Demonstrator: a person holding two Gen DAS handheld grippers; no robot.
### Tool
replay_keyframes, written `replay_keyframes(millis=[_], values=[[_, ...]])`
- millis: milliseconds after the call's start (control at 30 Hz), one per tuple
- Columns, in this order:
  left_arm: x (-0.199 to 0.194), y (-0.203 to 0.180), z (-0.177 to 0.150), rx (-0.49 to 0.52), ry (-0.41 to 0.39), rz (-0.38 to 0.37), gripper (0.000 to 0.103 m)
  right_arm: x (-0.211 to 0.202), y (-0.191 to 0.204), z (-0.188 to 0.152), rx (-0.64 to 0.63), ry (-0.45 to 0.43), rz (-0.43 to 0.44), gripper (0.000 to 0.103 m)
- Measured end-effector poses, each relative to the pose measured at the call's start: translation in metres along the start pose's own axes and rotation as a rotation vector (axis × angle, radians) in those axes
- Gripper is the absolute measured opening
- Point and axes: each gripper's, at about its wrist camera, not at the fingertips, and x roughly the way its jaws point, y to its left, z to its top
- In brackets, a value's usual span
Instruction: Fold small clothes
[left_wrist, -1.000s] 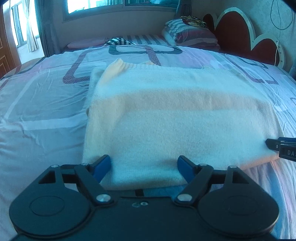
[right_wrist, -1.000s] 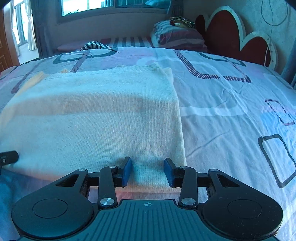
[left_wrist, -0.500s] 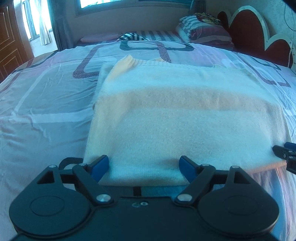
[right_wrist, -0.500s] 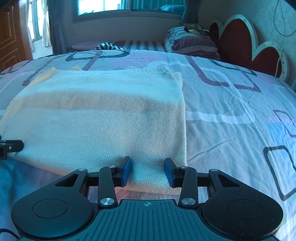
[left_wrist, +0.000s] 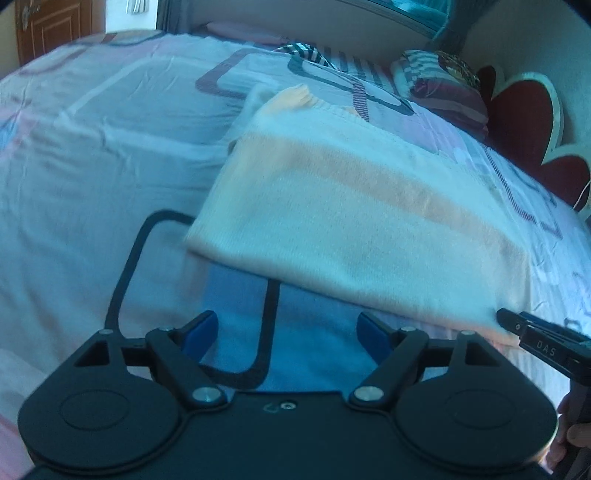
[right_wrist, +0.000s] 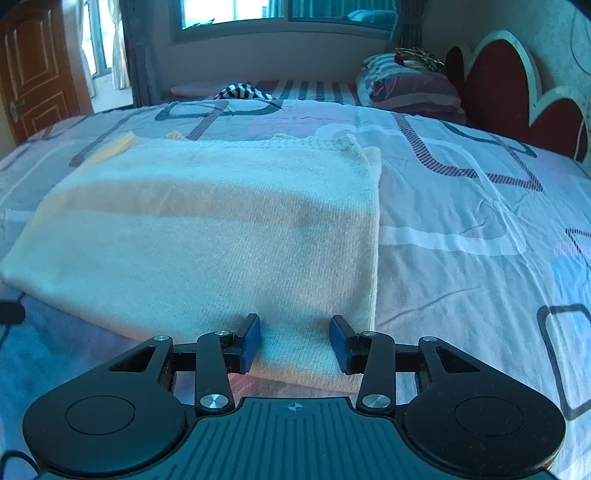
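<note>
Daylight from a window (right_wrist: 284, 14) falls across a bed (right_wrist: 480, 229) with a patterned sheet, striped pillows (right_wrist: 410, 86) stacked by a red scalloped headboard (right_wrist: 517, 92), and a wooden door (right_wrist: 37, 74) off to one side. On the sheet lies a cream knit sweater (right_wrist: 221, 229) with a faint peach band, already doubled into a broad rectangle, its near edge facing both cameras.

The knit looks soft, light and limp, thick enough at the folded edge to pinch but likely to sag and drag on the sheet if lifted from one point alone. The near corners, one for each side, look like the best places to take hold, gripping all layers together so the fold does not slip apart.

The right hand-held gripper (right_wrist: 294, 343) sits at the near right corner, its blue pads (right_wrist: 251, 341) spread apart with the sweater's edge between them; whether they touch the cloth cannot be told, and they pinch nothing. The left hand-held gripper (left_wrist: 286, 338) hovers over bare sheet just short of the near left corner, jaws wide apart and empty, its view blurred and tilted. The right tool's black tip shows at the edge of the left view, right at the sweater's hem.
</note>
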Motion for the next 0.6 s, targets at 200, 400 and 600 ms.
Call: replay_keyframes(millis=[200,400,600], values=[[0.014,0.023,0.005,-0.174,-0.008,-0.165,0.084,-0.015,0.017,0.014,0.075,-0.031,0.053,0.042],[0.036,0.035,0.025,-0.284,-0.086,-0.255,0.088,-0.003,0.049,0.036,0.052,-0.042,0.075,0.042],[0.057,0.047,0.044,-0.376,-0.172,-0.322,0.078,0.021,0.064,0.063,0.052,-0.063,0.06,0.042]])
